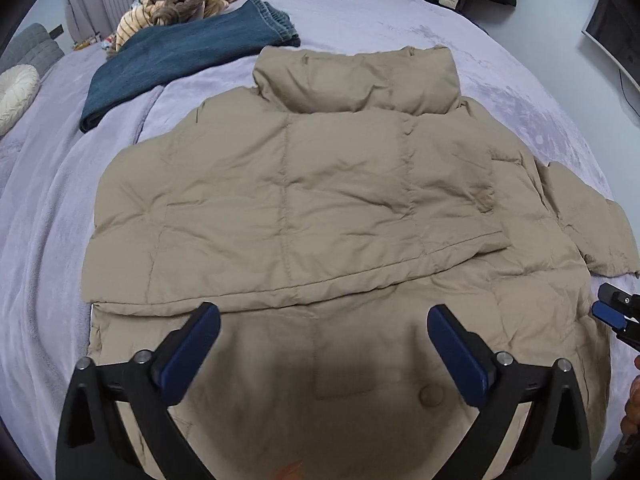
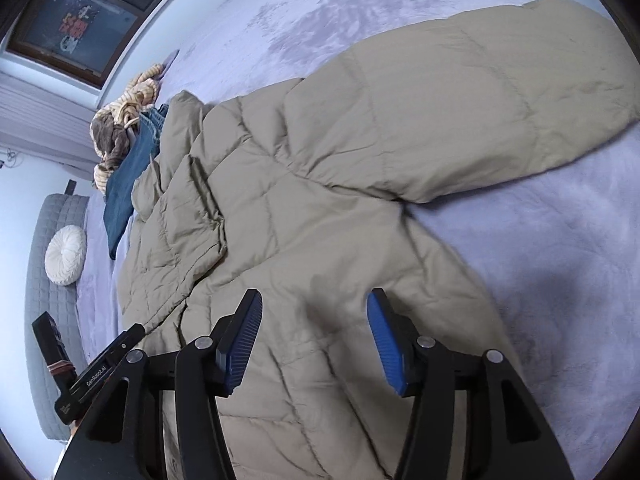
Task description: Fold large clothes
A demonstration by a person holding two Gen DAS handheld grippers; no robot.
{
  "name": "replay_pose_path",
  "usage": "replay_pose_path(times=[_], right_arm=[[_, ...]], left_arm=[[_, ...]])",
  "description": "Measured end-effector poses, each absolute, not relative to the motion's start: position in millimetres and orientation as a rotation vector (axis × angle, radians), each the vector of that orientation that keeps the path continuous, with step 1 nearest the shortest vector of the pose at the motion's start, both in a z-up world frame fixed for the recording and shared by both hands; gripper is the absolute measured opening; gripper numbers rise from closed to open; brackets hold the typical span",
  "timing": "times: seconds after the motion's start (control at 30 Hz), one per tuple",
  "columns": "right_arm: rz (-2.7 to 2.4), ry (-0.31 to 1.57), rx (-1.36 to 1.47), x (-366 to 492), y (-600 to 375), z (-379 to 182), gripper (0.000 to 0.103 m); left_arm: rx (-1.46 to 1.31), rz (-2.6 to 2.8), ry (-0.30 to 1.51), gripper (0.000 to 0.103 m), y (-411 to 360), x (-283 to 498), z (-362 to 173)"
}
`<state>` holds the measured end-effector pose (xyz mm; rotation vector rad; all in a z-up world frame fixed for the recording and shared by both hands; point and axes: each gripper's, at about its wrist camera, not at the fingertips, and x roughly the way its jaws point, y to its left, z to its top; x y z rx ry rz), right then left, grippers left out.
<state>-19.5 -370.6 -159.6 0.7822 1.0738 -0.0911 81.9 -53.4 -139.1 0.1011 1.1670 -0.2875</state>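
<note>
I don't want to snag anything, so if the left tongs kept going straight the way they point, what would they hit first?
Most likely the tan puffer jacket: the open left tongs point down at its lower panel, with nothing between. How far above it they are is unclear.

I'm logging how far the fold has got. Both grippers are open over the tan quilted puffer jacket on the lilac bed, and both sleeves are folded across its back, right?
Not quite: only one sleeve is folded across the tan quilted puffer jacket. The right wrist view shows the other sleeve lying out on the lilac bed. Left gripper and right gripper are open.
</note>
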Motion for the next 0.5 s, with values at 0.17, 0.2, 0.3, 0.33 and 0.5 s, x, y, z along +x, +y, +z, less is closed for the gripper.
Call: replay_pose_path(times=[0.17, 0.2, 0.3, 0.33, 0.5], right_arm=[[-0.139, 1.046, 0.830, -43, -415, -158, 0.065], [-0.149, 1.043, 0.838, -47, -424, -158, 0.074], [-0.180, 1.018, 0.871, -58, -450, -158, 0.080], [-0.189, 1.013, 0.880, -61, -457, -158, 0.080], [-0.265, 0.964, 0.947, -81, -502, -160, 0.089]], left_arm=[[0.141, -0.333, 1.176, 0.103, -94, 74, -137], [0.148, -0.338, 1.179, 0.103, -102, 72, -136], [0.153, -0.327, 1.181, 0.103, -120, 69, -133], [0.157, -0.327, 1.182, 0.103, -124, 69, -134], [0.122, -0.367, 1.243, 0.103, -143, 67, -140]])
